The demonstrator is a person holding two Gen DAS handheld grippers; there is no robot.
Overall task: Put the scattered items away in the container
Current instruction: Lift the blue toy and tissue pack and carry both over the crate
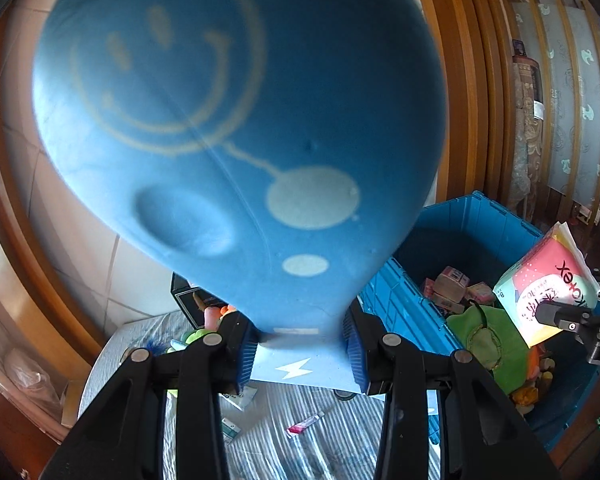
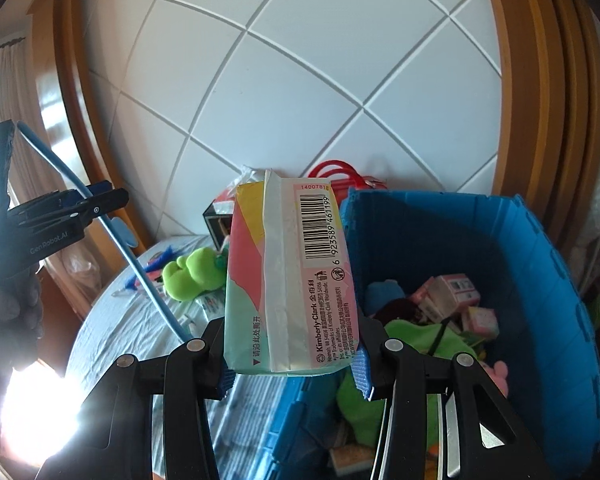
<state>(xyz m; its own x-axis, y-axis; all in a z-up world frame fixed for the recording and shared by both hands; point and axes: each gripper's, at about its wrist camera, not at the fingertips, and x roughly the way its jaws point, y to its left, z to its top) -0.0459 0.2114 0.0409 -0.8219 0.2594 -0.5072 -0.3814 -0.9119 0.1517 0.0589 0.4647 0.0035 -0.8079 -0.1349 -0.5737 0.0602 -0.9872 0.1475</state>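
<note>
My left gripper (image 1: 302, 344) is shut on the bottom edge of a flat blue fan (image 1: 236, 120) printed with a pale smiley face, which fills most of the left wrist view. From the right wrist view the fan (image 2: 100, 208) shows edge-on in that gripper (image 2: 112, 200) at the far left. My right gripper (image 2: 294, 372) is shut on a pastel pack of sanitary pads (image 2: 292, 276), held upright with its barcode facing me, over the near rim of the blue crate (image 2: 540, 248). The left wrist view has the pack (image 1: 548, 284) above the crate (image 1: 472, 220).
The crate holds small pink boxes (image 2: 452, 292) and a green plush (image 1: 488, 340). On the striped bed sheet (image 1: 300, 452) lie a green plush toy (image 2: 188, 272), a black box (image 2: 216, 224), a pink tube (image 1: 304, 424) and small packets. A tiled wall with wooden frames stands behind.
</note>
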